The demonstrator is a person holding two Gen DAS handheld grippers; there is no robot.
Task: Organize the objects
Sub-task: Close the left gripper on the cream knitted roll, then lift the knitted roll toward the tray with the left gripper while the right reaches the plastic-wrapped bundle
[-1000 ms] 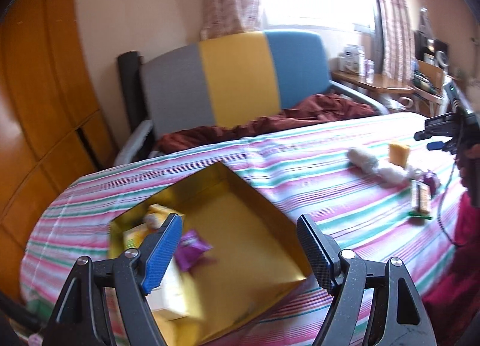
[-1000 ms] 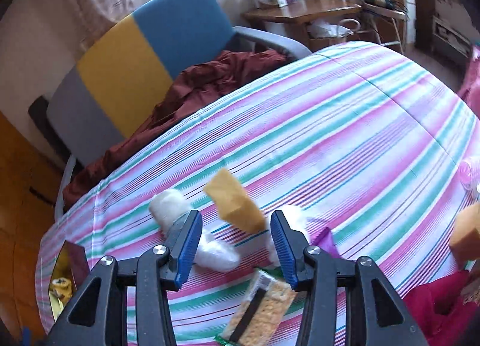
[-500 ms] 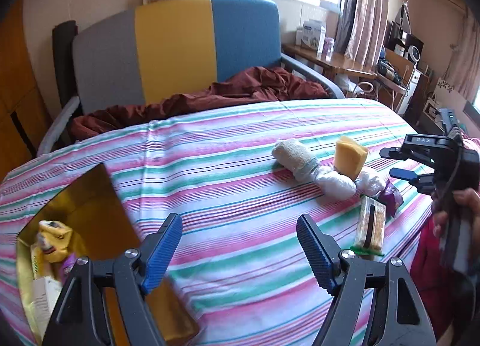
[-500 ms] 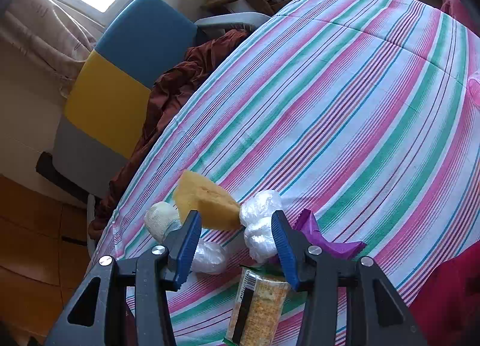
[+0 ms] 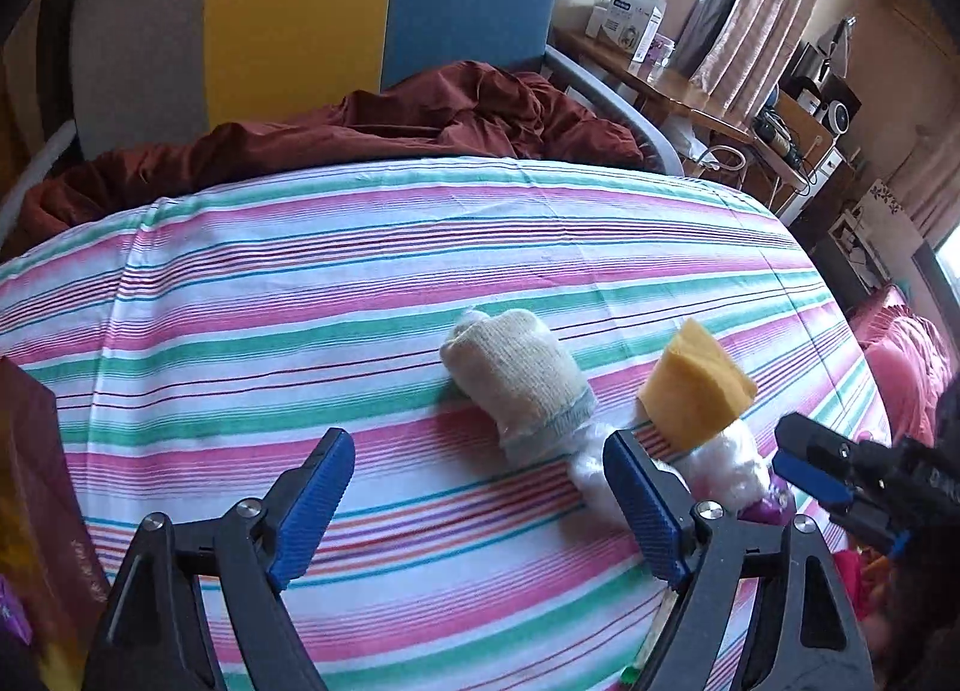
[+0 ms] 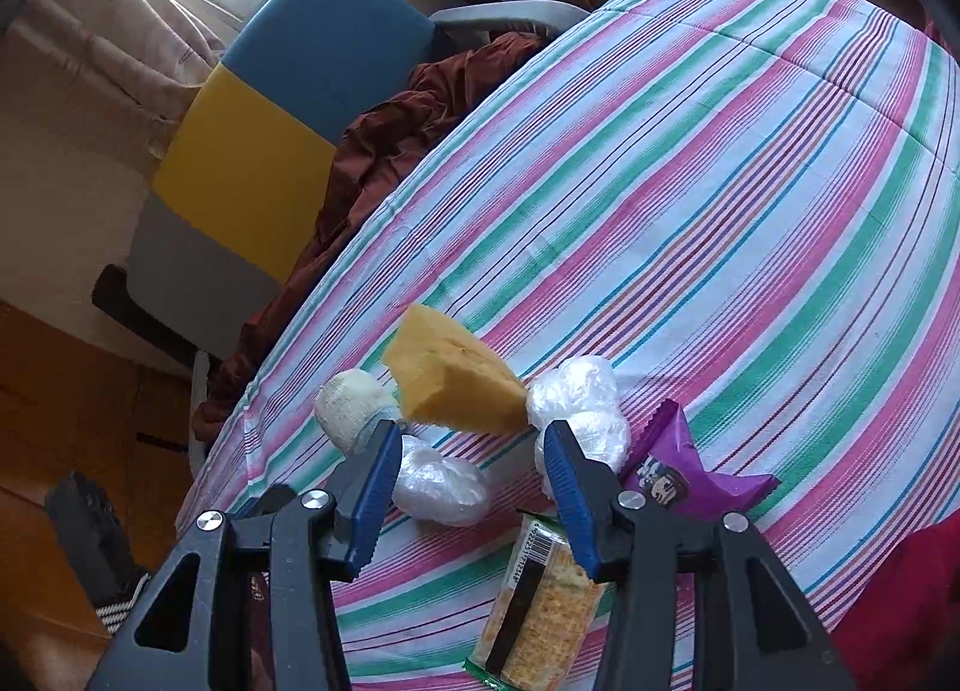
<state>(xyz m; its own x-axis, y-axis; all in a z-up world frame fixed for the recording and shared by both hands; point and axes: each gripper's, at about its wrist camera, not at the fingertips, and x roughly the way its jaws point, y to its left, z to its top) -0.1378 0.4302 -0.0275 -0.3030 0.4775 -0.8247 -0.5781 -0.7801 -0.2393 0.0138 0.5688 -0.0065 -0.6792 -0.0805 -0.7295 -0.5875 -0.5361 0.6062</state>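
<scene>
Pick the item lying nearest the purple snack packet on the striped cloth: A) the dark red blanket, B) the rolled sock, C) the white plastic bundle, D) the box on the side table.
C: in the right wrist view the white plastic bundle sits right beside the purple snack packet, while the rolled sock lies past the yellow sponge.
</scene>
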